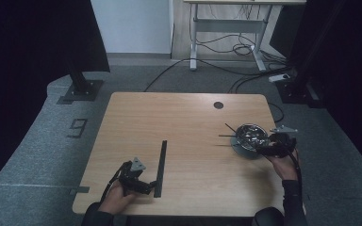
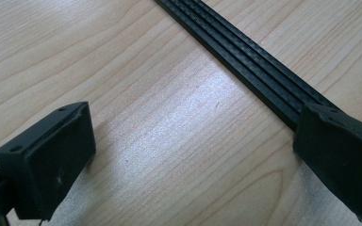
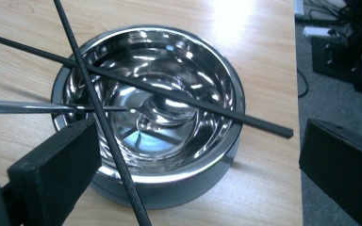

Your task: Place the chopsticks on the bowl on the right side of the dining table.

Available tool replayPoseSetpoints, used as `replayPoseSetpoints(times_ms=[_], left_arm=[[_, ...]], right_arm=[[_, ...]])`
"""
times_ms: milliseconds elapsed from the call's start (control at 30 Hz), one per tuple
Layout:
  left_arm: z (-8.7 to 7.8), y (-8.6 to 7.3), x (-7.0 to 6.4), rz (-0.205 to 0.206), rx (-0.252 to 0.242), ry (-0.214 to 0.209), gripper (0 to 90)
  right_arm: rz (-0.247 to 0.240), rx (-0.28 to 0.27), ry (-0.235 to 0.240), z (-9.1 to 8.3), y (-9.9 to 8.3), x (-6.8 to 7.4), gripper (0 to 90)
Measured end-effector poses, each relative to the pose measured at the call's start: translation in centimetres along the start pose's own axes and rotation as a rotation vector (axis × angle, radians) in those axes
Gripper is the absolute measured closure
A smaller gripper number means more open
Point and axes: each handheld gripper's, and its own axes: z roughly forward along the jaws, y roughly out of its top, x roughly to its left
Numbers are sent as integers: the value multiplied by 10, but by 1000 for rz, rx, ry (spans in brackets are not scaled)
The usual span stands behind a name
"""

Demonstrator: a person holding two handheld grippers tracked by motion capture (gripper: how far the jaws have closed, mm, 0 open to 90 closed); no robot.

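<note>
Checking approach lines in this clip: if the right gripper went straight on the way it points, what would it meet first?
Probably the black chopsticks lying crossed over the steel bowl, then the bowl itself; the right gripper is open just short of its rim, though depth is unclear.

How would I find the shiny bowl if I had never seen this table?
Look at the light wooden table and go to its right edge, just in front of the right gripper. There sits a round, shiny steel bowl. Nothing else is mirror-bright, and two thin black chopsticks lie crossed over its rim.
</note>
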Motion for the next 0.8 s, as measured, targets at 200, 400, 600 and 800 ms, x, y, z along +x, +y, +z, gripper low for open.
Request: replayPoseSetpoints(times_ms=[200,400,600,800], left_arm=[[0,0,0,0,0,0,0],[0,0,0,0,0,0,0],[0,0,0,0,0,0,0],[0,0,0,0,0,0,0]], right_arm=[[2,27,1,6,-4,1,0],[0,47,-14,10,-8,-2,0],[-3,56,-28,12,-11,-5,0],[-5,52,-50,12,-11,-9,0]])
